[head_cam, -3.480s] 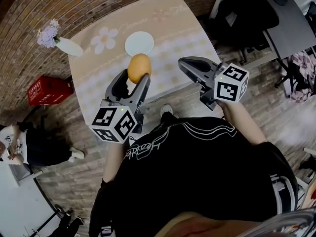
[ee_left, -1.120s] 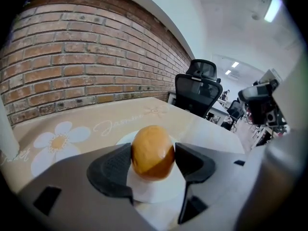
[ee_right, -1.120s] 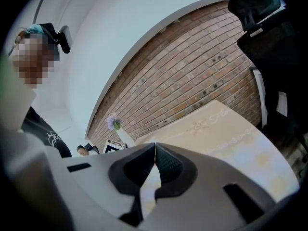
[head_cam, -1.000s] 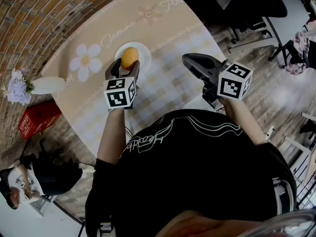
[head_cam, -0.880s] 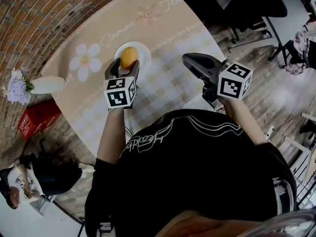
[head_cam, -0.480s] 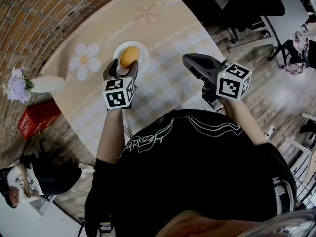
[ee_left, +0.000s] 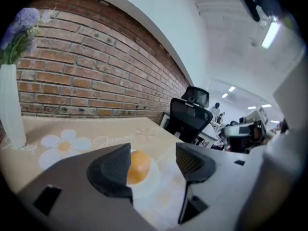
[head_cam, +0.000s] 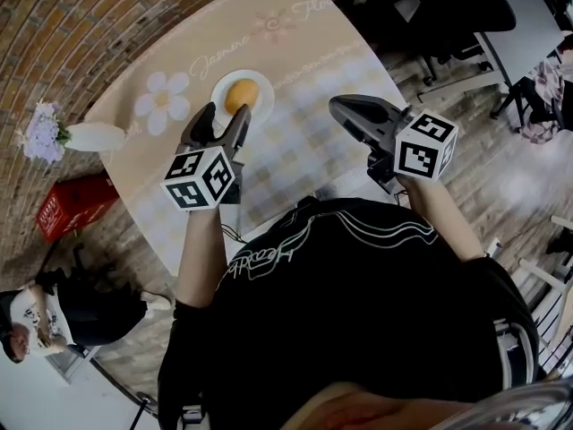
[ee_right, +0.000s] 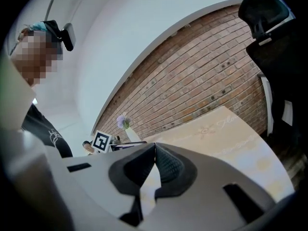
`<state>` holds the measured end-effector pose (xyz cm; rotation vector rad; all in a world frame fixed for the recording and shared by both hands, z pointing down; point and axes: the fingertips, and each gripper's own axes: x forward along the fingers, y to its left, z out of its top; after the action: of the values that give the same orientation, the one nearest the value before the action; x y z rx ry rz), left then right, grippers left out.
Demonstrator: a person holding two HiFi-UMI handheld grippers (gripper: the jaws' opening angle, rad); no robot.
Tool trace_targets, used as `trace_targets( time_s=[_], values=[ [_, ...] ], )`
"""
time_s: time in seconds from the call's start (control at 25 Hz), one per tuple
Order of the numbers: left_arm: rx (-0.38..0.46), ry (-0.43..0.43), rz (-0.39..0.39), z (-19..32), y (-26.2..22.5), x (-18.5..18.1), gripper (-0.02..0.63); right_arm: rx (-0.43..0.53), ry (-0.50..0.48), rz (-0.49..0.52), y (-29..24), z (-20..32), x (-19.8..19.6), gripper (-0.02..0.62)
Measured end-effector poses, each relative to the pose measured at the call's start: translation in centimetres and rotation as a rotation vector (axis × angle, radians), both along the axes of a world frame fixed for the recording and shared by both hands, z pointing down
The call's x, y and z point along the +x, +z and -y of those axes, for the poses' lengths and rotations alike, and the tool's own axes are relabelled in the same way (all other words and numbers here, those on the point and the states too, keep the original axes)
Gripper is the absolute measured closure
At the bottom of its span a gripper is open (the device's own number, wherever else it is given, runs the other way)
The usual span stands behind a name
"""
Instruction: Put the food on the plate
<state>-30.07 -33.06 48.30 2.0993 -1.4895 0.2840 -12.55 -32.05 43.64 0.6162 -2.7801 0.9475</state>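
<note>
The right claw point(head_cam: 347, 113) hovers over the near right part of the bench point(head_cam: 309, 56), close to its front edge. Its jaws are pressed together with nothing in them, as the right gripper view confirms point(ee_right: 155, 152). The left claw point(head_cam: 218, 119) is held over the middle of the bench, just short of the plate point(head_cam: 262, 106) and pointing at it. Its jaws stand wide and are closing slightly. The gap between them is bare, and neither pad touches anything.

Just beyond the left claw's tips, the round orange food point(head_cam: 240, 95) rests on the white plate, roughly at its centre. In the left gripper view point(ee_left: 153, 160) the food point(ee_left: 139, 166) shows past the left jaw, partly hidden by it, with the plate's rim point(ee_left: 153, 178) visible in the gap.

The plate sits well in from every edge of the bench, with bare patterned cloth all round it. A printed flower point(head_cam: 161, 106) lies just to its left. A wide bare stretch runs to the far corner and to the right edge.

A white vase point(head_cam: 94, 136) with purple flowers stands near the left edge, well apart from the plate. On the floor beside that edge is a red crate point(head_cam: 72, 206). Behind the bench is a brick wall point(ee_left: 96, 71), and a black office chair point(ee_left: 188, 113) stands past the far right corner.
</note>
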Motion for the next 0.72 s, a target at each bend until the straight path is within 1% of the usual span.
trace_targets(
  time_s=[0.08,0.16,0.2,0.28,0.4,0.48,0.6,0.72],
  values=[
    [0.034,0.007,-0.051,-1.2,-2.4,0.2,0.356,0.024,-0.021,0.015,-0.9,-0.4,-0.5,0.598],
    [0.068,0.040,-0.091,-2.6,-4.8,0.8,0.448,0.058,-0.047,0.018,-1.9,-0.8,-1.2,0.598],
    [0.080,0.060,-0.116,-3.4,-5.8,1.2,0.477,0.074,-0.059,0.019,-2.4,-1.0,-1.6,0.598],
    [0.103,0.092,-0.173,-5.2,-7.5,1.6,0.507,0.096,-0.085,0.040,-3.2,-1.6,-2.9,0.598],
    [0.148,0.109,-0.243,-7.2,-9.9,1.6,0.572,0.119,-0.130,0.073,-4.3,-2.6,-5.1,0.598],
    [0.174,0.129,-0.244,-8.1,-11.1,2.2,0.589,0.126,-0.155,0.084,-4.6,-3.1,-5.8,0.598],
    [0.193,0.169,-0.191,-9.0,-11.9,3.3,0.595,0.125,-0.178,0.086,-4.8,-3.5,-6.2,0.598],
    [0.189,0.169,-0.139,-9.2,-12.0,3.5,0.597,0.139,-0.180,0.097,-5.3,-3.7,-6.5,0.598]
  ],
)
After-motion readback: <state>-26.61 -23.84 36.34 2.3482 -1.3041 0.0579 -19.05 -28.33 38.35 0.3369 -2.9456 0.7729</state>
